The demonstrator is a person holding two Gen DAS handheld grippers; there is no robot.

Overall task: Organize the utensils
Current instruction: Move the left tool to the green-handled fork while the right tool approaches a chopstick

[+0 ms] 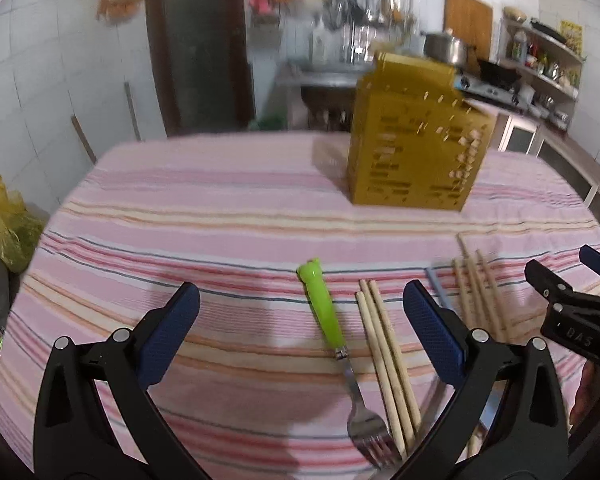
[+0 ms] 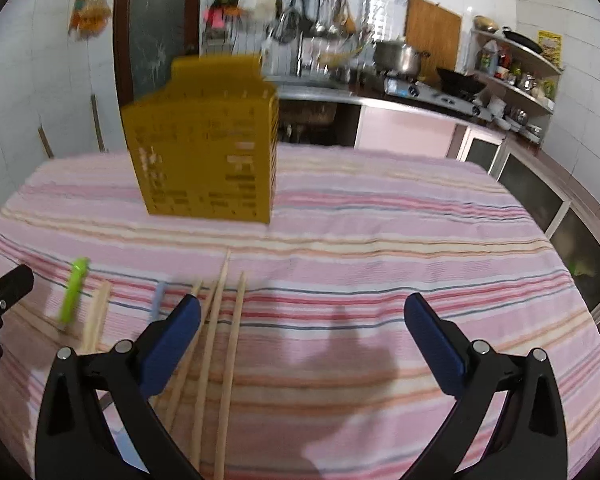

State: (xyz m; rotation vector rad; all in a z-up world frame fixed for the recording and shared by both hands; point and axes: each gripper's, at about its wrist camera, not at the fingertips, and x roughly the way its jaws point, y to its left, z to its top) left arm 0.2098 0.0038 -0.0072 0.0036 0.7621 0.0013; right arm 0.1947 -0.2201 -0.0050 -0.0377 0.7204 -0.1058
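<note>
Both claws spread, empty: left claw [image 1: 300, 334] above green-handled fork [image 1: 332, 332] and chopsticks [image 1: 388, 364]; right claw [image 2: 302, 344] beside more. Yellow utensil holder [image 1: 412, 140] upright farther back on striped worktop [image 1: 204, 208].

Table [image 1: 220, 208]: wore a pink striped cloth.
On it: yellow utensil holder [image 1: 416, 140] (upright), green-handled fork [image 1: 332, 320], chopsticks [image 1: 388, 360].

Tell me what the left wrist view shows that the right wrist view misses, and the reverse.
Left wrist only: the metal fork head of the green-handled fork, and a yellow plastic bag beside the table. Right wrist only: pink cabinet fronts under the counter. Both: the yellow slotted utensil holder, wooden chopsticks, striped pink tablecloth, both grippers open.
</note>
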